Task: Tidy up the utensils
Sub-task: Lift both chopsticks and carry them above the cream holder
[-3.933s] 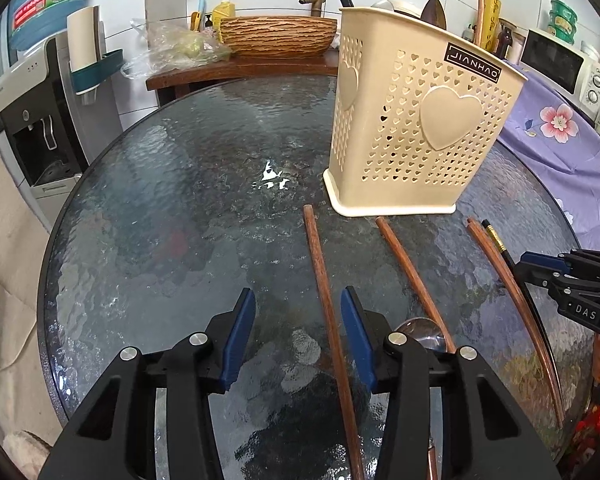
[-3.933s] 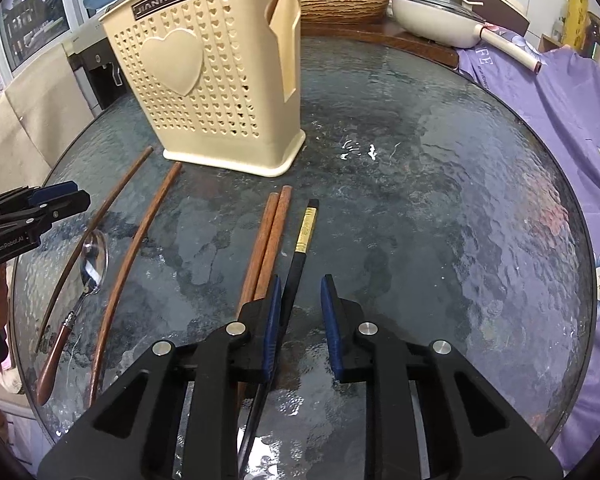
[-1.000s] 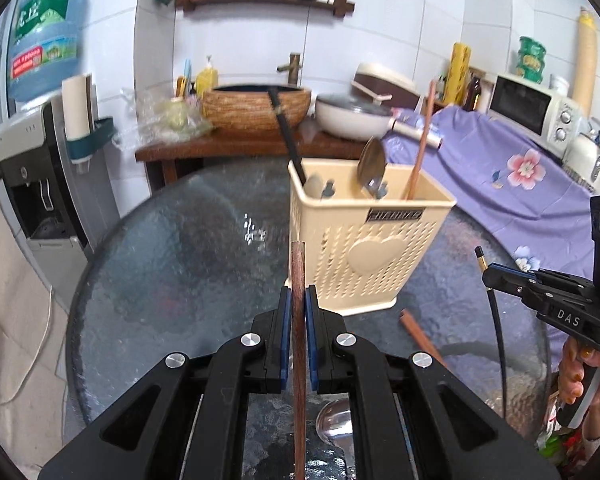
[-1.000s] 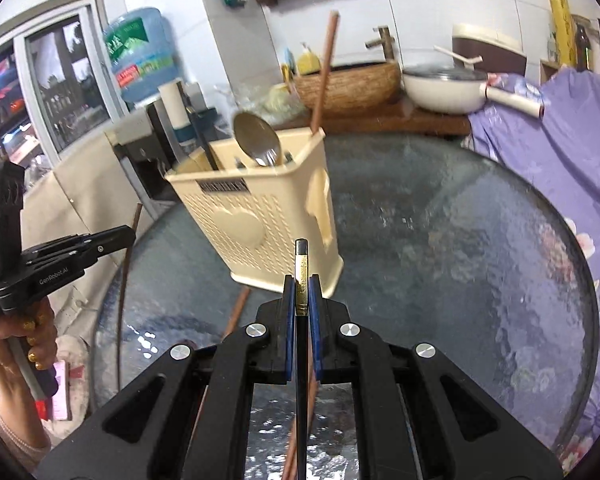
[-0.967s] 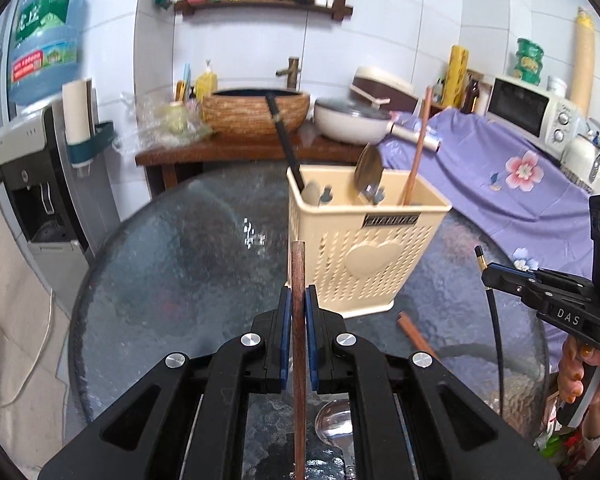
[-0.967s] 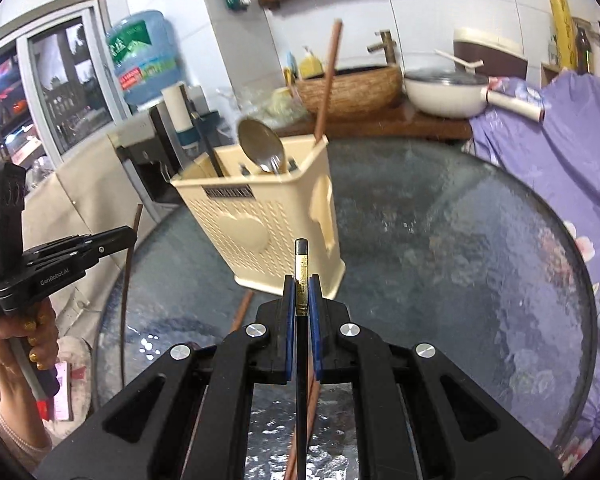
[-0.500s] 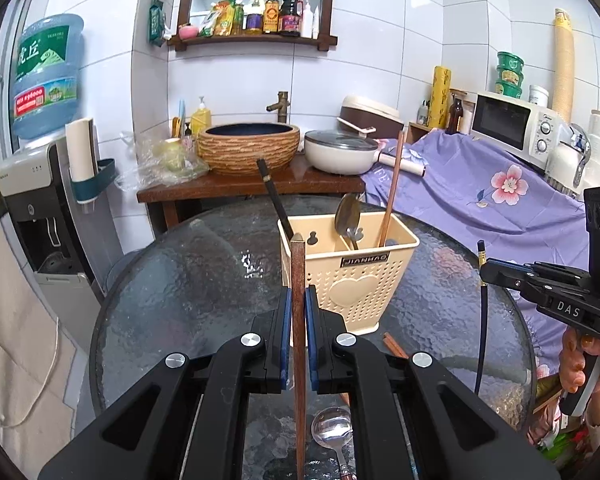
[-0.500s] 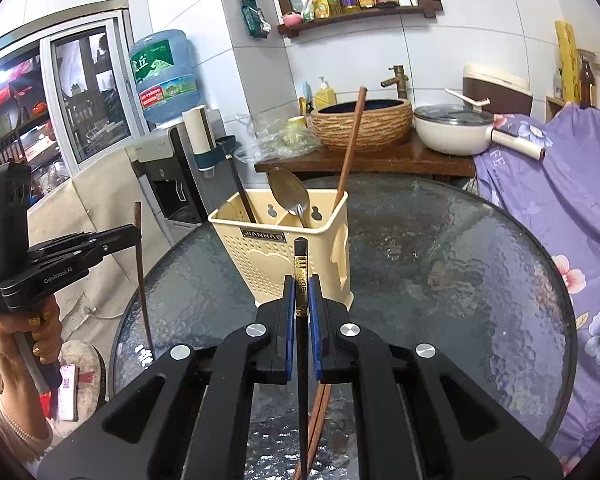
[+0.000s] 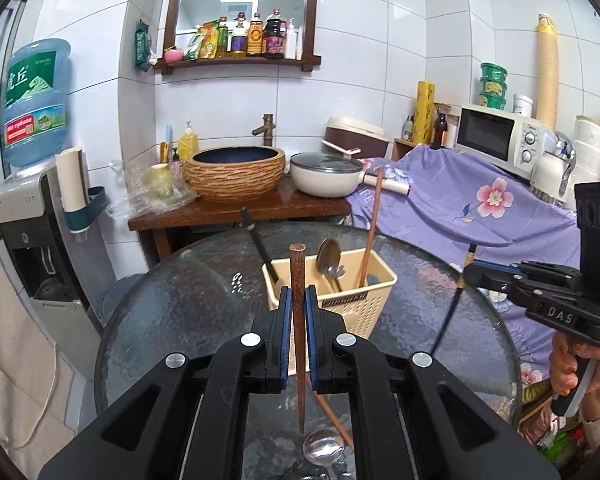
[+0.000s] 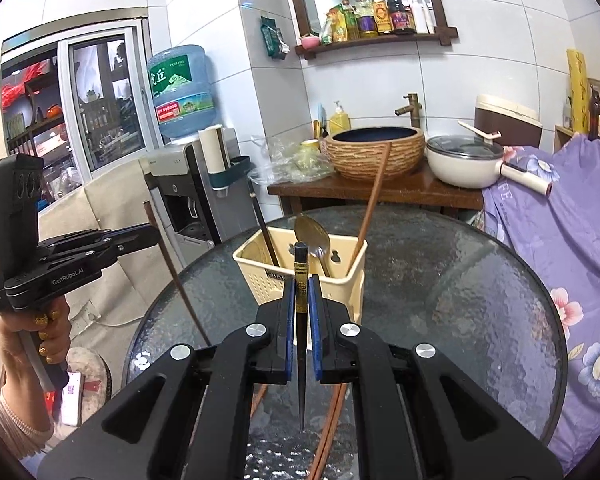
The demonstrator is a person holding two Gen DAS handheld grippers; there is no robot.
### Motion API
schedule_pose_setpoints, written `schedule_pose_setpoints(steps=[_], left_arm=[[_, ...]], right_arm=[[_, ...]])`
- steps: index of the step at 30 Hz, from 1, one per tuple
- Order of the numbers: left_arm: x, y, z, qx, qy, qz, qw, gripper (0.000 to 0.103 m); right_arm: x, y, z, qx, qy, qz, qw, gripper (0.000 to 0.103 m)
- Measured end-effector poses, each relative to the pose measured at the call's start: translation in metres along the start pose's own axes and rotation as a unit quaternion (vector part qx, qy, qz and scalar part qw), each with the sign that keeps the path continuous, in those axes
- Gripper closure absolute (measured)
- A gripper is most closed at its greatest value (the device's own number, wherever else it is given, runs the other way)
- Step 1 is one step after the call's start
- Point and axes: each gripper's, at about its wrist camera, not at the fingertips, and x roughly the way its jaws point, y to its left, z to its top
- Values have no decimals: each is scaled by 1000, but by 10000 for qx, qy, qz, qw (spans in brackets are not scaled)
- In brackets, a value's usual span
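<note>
A cream perforated utensil basket (image 9: 364, 300) (image 10: 260, 276) stands on the round glass table (image 9: 188, 320). It holds a spoon, a brown chopstick and a black chopstick. My left gripper (image 9: 295, 312) is shut on a brown wooden chopstick (image 9: 297, 280), held upright high above the table, on the near side of the basket. My right gripper (image 10: 301, 304) is shut on a black chopstick with a gold band (image 10: 301, 272), also upright and raised. Each gripper shows in the other's view: the right one (image 9: 476, 274), the left one (image 10: 150, 234).
A metal spoon (image 9: 320, 446) and brown chopsticks (image 10: 332, 424) lie on the glass below. Behind the table are a wooden counter with a woven basin (image 9: 236, 172) and a pot (image 9: 324, 174). A water dispenser (image 10: 184, 196) stands left, a purple cloth (image 9: 480, 208) right.
Both grippers closed on a chopstick lying on the table and lifted it. Over the last second both have risen higher, so the basket looks smaller and farther below.
</note>
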Motion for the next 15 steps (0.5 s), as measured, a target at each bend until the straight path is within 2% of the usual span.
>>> schedule_pose_setpoints(steps=[8, 15], left_arm=[[-12, 0, 47, -88, -136, -527, 9985, 96], [-22, -4, 100, -115, -513, -432, 9977, 96]], right_arm=[[-7, 12, 52, -144, -173, 203, 9995, 96], [-16, 20, 113, -262, -463, 137, 9985, 96]])
